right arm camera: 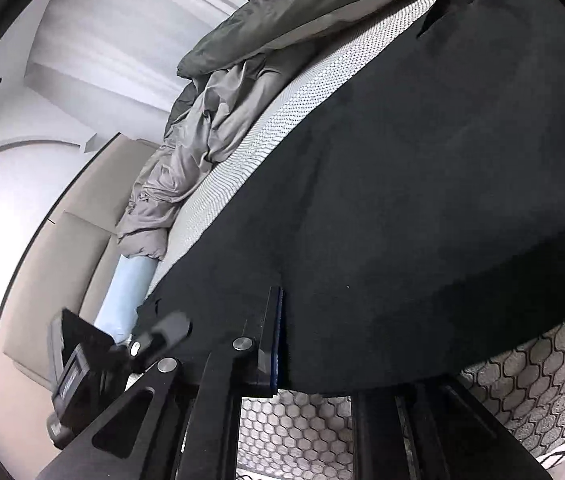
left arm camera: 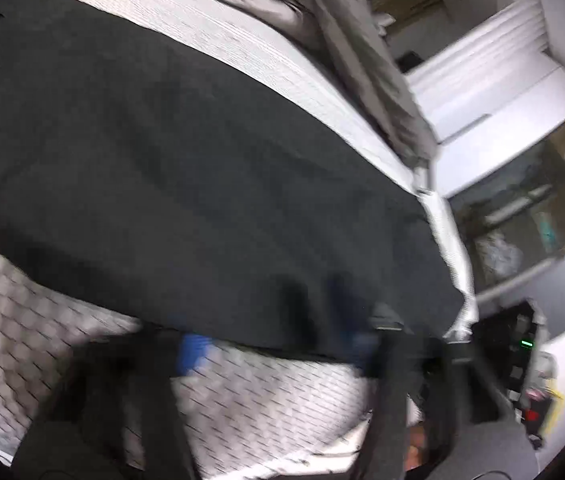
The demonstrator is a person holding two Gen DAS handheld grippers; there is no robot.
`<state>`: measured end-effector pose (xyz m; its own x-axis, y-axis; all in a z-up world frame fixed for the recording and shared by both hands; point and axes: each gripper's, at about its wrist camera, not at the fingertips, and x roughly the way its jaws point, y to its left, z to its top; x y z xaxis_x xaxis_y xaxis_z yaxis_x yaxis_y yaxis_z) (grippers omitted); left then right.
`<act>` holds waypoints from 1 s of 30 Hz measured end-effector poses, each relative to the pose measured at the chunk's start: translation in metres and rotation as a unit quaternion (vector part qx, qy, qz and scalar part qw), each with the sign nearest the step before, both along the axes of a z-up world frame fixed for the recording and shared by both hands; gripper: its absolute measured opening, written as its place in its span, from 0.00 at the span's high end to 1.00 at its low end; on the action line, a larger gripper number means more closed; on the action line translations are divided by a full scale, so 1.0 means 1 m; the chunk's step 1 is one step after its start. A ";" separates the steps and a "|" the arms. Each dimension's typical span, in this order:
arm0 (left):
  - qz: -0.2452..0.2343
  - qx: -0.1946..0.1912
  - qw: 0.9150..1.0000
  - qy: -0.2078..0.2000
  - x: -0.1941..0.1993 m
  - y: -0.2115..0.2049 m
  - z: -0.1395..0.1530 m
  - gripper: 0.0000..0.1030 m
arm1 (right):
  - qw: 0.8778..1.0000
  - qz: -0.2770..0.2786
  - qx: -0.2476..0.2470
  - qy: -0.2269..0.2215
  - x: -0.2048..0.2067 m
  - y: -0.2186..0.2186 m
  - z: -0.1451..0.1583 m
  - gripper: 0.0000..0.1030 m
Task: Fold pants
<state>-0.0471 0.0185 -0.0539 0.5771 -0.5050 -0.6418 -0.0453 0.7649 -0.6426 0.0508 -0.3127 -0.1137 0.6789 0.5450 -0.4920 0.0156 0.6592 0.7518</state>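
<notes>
Plainly the pants [right arm camera: 422, 200] lie flat along the mattress [right arm camera: 294, 436] near edge, both grippers—left gripper [left arm camera: 278, 344] blurred, right gripper [right arm camera: 314, 360]—reaching at that hem, seemingly to lift it, though neither grip is readable.

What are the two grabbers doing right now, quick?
Left gripper: too blurry to tell, at the pants edge.
Right gripper: only one finger shows, against the pants; cannot tell.

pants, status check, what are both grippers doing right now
Left gripper at near hem, blurred, grip unclear. Right gripper at pants edge, far finger hidden under cloth. Pants spread dark on mattress. Grey duvet bunched beyond.
</notes>
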 end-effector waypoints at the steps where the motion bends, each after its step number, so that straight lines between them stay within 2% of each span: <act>1: 0.009 0.002 1.000 0.001 0.002 0.003 -0.004 0.86 | 1.000 0.002 -0.002 0.001 0.000 0.000 0.000 0.88; 3: 0.018 -0.014 1.000 0.011 0.003 0.010 -0.009 0.92 | 1.000 0.010 -0.002 0.004 0.001 0.000 -0.003 0.86; 5: 0.007 0.001 1.000 -0.002 0.001 0.007 -0.006 0.92 | 1.000 0.015 0.011 0.008 0.004 -0.002 -0.004 0.84; 8: -0.007 0.016 1.000 -0.015 -0.005 0.006 -0.006 0.92 | 0.998 0.019 0.057 0.007 0.013 -0.011 -0.005 0.72; 11: -0.003 0.020 1.000 -0.003 -0.004 0.005 -0.015 0.90 | 0.999 0.015 0.050 -0.004 0.024 -0.011 -0.010 0.71; 12: -0.001 0.022 1.000 -0.001 0.000 -0.003 -0.015 0.89 | 0.999 0.014 0.037 -0.008 0.024 -0.007 -0.014 0.75; 14: -0.010 0.030 0.999 -0.008 0.004 -0.012 -0.014 0.76 | 1.000 0.017 0.009 -0.022 0.023 -0.001 -0.011 0.82; 15: -0.017 0.033 0.999 -0.014 0.005 -0.017 -0.013 0.73 | 0.999 0.020 0.013 -0.029 0.022 -0.003 -0.005 0.86; 17: -0.023 0.038 0.999 -0.030 0.005 -0.028 -0.009 0.57 | 0.997 0.015 0.041 -0.055 0.018 -0.012 0.012 0.88; 19: -0.032 0.043 0.998 -0.035 0.004 -0.035 -0.006 0.50 | 0.997 0.007 0.041 -0.067 0.016 -0.019 0.021 0.88; 20: -0.034 0.047 0.998 -0.037 0.004 -0.039 -0.004 0.48 | 0.997 0.009 0.045 -0.057 0.017 -0.020 0.018 0.88; 23: -0.030 0.044 0.998 -0.034 0.007 -0.042 -0.004 0.48 | 0.997 0.020 0.065 0.024 0.022 -0.017 -0.024 0.87; 24: -0.028 0.039 0.998 -0.034 0.007 -0.040 -0.004 0.48 | 0.998 0.020 0.065 0.015 0.020 -0.017 -0.027 0.88; 25: -0.017 0.034 0.999 -0.033 0.008 -0.037 -0.004 0.55 | 0.998 0.021 0.057 -0.002 0.017 -0.016 -0.023 0.88; 26: -0.008 0.035 0.999 -0.030 0.006 -0.032 -0.004 0.70 | 0.999 0.030 0.036 -0.012 0.014 -0.013 -0.016 0.87; 28: 0.012 0.051 0.998 -0.022 0.007 -0.024 -0.007 0.87 | 0.999 0.043 0.023 -0.015 0.009 -0.013 -0.012 0.85; 30: 0.011 0.033 0.999 -0.015 0.007 -0.017 -0.012 0.91 | 0.998 0.034 0.042 -0.015 0.002 -0.025 -0.013 0.85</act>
